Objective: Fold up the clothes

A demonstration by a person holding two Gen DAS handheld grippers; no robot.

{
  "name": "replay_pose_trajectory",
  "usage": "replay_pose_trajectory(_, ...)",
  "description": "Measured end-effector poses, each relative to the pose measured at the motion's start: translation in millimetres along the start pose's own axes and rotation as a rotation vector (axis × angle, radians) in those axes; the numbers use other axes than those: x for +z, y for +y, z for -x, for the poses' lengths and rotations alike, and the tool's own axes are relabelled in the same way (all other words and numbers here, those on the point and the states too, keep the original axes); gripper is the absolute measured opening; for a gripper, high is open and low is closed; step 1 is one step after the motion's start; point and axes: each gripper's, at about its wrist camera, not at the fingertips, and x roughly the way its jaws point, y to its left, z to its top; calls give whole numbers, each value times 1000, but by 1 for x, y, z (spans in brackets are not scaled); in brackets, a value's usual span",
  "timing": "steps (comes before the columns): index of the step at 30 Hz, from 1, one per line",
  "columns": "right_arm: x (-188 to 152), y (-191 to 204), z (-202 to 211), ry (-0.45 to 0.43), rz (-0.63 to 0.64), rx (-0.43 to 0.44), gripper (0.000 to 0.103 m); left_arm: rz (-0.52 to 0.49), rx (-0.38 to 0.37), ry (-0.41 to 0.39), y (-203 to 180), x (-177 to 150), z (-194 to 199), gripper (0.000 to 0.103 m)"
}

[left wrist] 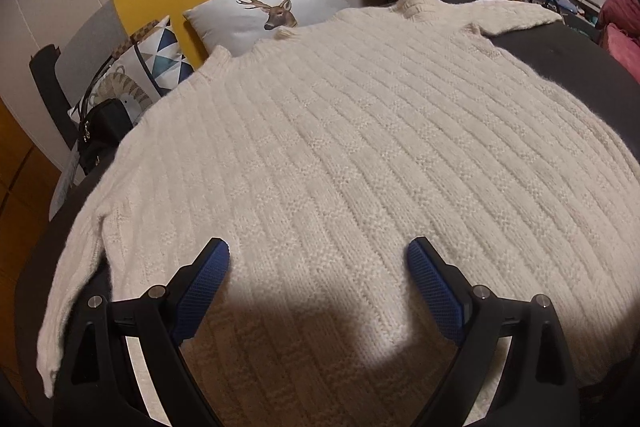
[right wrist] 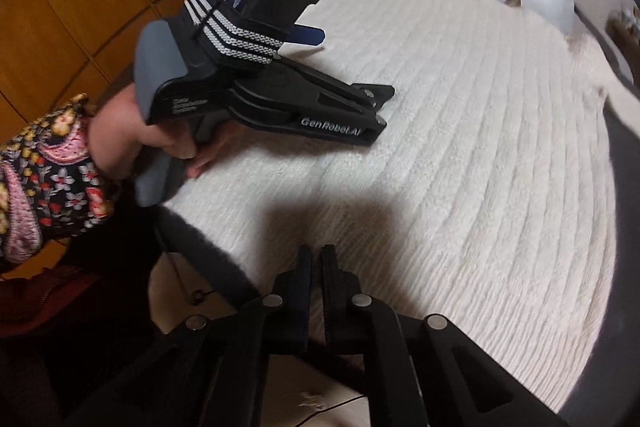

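Sweater (left wrist: 360, 131), a cream ribbed knit, lay spread flat on a dark surface, collar far off near the deer cushion (left wrist: 272, 11), one sleeve trailing off the near left edge. From the left wrist view, the left gripper (left wrist: 318, 259) hovered just over the body with its blue pads wide apart, holding nothing. From the right wrist view, the right gripper (right wrist: 316, 267) had its fingers pressed together at the near edge; whether cloth sat between them I could not tell. No fold showed; I judged a sleeve or side edge wanted gripping for folding inward
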Motion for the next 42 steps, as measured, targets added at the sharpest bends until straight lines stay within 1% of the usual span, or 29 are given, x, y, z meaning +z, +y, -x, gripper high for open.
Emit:
replay_pose_trajectory(2, -7, 2, -2, 0, 2, -4, 4, 22, -16, 12, 2, 1, -2, 93)
replay_pose_trajectory(4, -10, -2, -2, -14, -45, 38, 4, 36, -32, 28, 3, 1, -2, 93)
replay_pose_trajectory(6, -13, -4, 0, -13, -58, 67, 4, 11, -33, 31, 0, 0, 2, 93)
replay_pose_trajectory(8, -11, -7, -1, -1, -50, 85, 4, -19, -15, 15, -3, 0, 10, 93)
replay_pose_trajectory(9, -2, -13, -2, 0, -57, 98, 4, -21, -17, -3, -4, 1, 16, 93)
replay_pose_trajectory(10, 6, -17, -3, -2, -70, 114, 4, -18, -28, -23, -5, 2, 22, 93)
replay_pose_trajectory(11, 4, -17, -5, -1, -70, 123, 4, -15, -47, -36, -7, 2, 25, 93)
replay_pose_trajectory(13, 0, -17, -7, -11, -68, 128, 4, -49, -88, -2, -19, 2, 20, 93)
replay_pose_trajectory(14, -1, -18, -5, -24, -80, 146, 8, -62, -92, 3, -24, -1, 18, 93)
replay_pose_trajectory(15, -2, -19, 0, -33, -85, 165, 15, -71, -85, -6, -26, -4, 19, 93)
replay_pose_trajectory(16, -2, -23, 5, -50, -92, 155, 15, -79, -79, -14, -29, -8, 19, 93)
replay_pose_trajectory(18, 2, -38, 15, -105, -129, 87, 15, -72, -95, -5, -30, -15, 23, 93)
replay_pose_trajectory(22, 9, -69, 33, -214, -201, -48, 16, -53, -119, -24, -27, -30, 32, 93)
replay_pose_trajectory(23, 9, -75, 33, -211, -208, -86, 18, -49, -125, -28, -26, -33, 34, 93)
replay_pose_trajectory(26, 12, -87, 18, -128, -171, -175, 18, -53, -144, -40, -26, -42, 39, 93)
replay_pose_trajectory(27, 6, -90, 19, -117, -154, -199, 15, -66, -148, -50, -25, -46, 42, 93)
replay_pose_trajectory(30, -20, -104, 38, -125, -146, -248, 15, -98, -164, -72, -18, -60, 50, 93)
replay_pose_trajectory(31, -26, -111, 41, -127, -160, -246, 15, -95, -178, -71, -14, -63, 51, 93)
replay_pose_trajectory(34, -21, -117, 39, -143, -198, -222, 15, -34, -257, -42, 7, -67, 50, 93)
replay_pose_trajectory(37, -15, -118, 43, -179, -225, -196, 16, 16, -268, -2, 22, -71, 48, 93)
replay_pose_trajectory(40, -9, -118, 54, -233, -243, -170, 17, 104, -298, -29, 36, -75, 63, 94)
replay_pose_trajectory(42, -4, -118, 61, -270, -254, -153, 17, 131, -274, -74, 44, -81, 74, 94)
